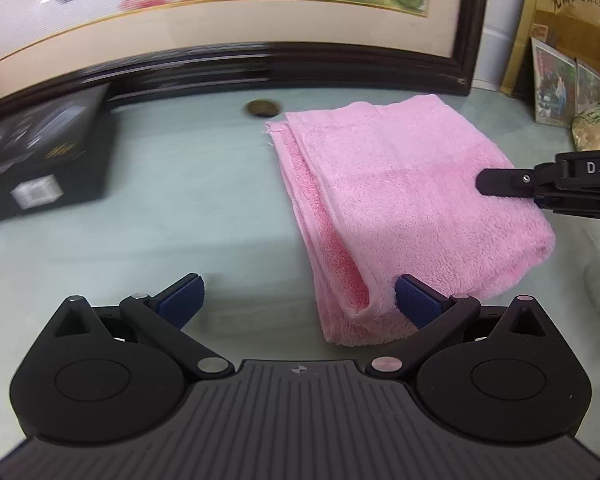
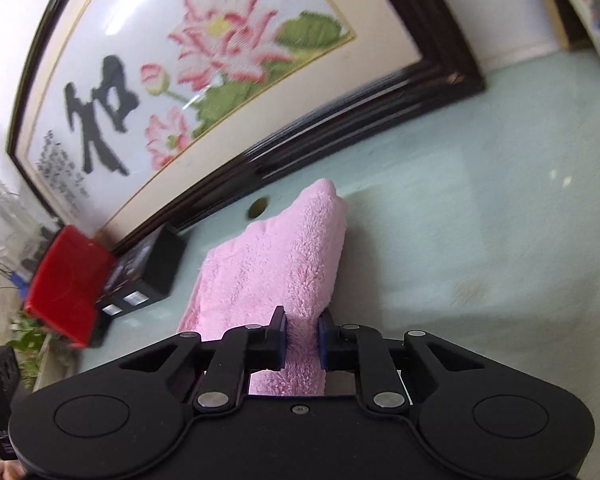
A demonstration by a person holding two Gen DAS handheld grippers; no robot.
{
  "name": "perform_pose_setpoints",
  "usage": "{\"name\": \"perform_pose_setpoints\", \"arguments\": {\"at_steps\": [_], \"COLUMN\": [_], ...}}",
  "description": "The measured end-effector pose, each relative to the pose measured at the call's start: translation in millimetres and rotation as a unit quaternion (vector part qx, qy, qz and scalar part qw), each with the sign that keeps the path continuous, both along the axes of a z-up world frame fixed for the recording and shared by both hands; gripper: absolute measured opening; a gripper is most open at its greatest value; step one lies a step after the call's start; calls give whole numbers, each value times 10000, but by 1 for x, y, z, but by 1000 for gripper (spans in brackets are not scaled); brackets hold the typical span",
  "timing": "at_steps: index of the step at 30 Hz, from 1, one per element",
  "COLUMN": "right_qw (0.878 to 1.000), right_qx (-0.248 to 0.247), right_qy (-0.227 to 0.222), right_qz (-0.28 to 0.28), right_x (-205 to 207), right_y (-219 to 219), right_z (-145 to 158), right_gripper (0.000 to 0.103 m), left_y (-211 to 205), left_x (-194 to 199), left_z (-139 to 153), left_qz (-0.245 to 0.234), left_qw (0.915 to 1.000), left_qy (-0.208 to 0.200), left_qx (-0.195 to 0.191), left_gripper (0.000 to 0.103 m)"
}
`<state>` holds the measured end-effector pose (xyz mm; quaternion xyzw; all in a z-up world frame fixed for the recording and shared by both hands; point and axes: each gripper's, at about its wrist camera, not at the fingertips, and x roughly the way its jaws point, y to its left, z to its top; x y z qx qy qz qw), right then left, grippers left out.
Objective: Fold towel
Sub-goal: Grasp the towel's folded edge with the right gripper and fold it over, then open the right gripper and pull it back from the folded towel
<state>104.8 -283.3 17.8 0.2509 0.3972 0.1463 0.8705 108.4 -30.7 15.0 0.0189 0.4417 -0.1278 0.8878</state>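
2 claws work a pink towel (image 1: pixel 400 200) lying folded on the pale green table (image 1: pixel 140 208) near the framed picture (image 1: pixel 260 32) along its far edge. The right claw (image 2: pixel 302 340) is clamped on 1 end; the left claw (image 1: pixel 300 300) gapes apart, 1 pad brushing the near corner. The towel looks soft, light and floppy, best pinched at corners through all layers.

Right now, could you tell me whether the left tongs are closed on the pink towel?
No, the left tongs stand wide open, with only one pad touching the pink towel's near corner.
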Motion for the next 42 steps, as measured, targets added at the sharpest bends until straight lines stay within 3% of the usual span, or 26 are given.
{"name": "perform_pose_setpoints", "arguments": {"at_steps": [8, 15, 19, 23, 30, 32, 37, 42], "right_qw": [9985, 9940, 9868, 9765, 9762, 9759, 9707, 9602], "right_qx": [-252, -891, -1252, -1607, -1747, -1788, -1981, -2626], "right_qy": [-55, -634, -963, -1284, -1013, -940, -1238, -930], "right_qz": [-485, 44, 346, 645, 790, 829, 570, 210], "right_x": [26, 18, 13, 8, 13, 14, -26, -74], "right_y": [-51, -42, -37, -31, -28, -27, -16, 7], "right_z": [5, 24, 35, 46, 29, 25, 45, 22], "right_gripper": [13, 20, 23, 23, 22, 24, 50, 53], "left_y": [-49, -47, -40, -38, -19, -12, 11, 25], "left_x": [39, 33, 22, 23, 6, -2, -27, -50], "left_z": [-1, 3, 10, 7, 22, 28, 39, 44], "left_qz": [-3, 300, 457, 480, 534, 574, 726, 833], "left_qw": [10000, 9995, 9983, 9985, 9979, 9974, 9959, 9951], "left_qy": [12, -112, -344, -237, -379, -441, -497, -463], "left_qx": [39, -45, 61, 85, 15, -22, -192, -246], "left_gripper": [103, 103, 103, 103, 103, 103, 103, 103]}}
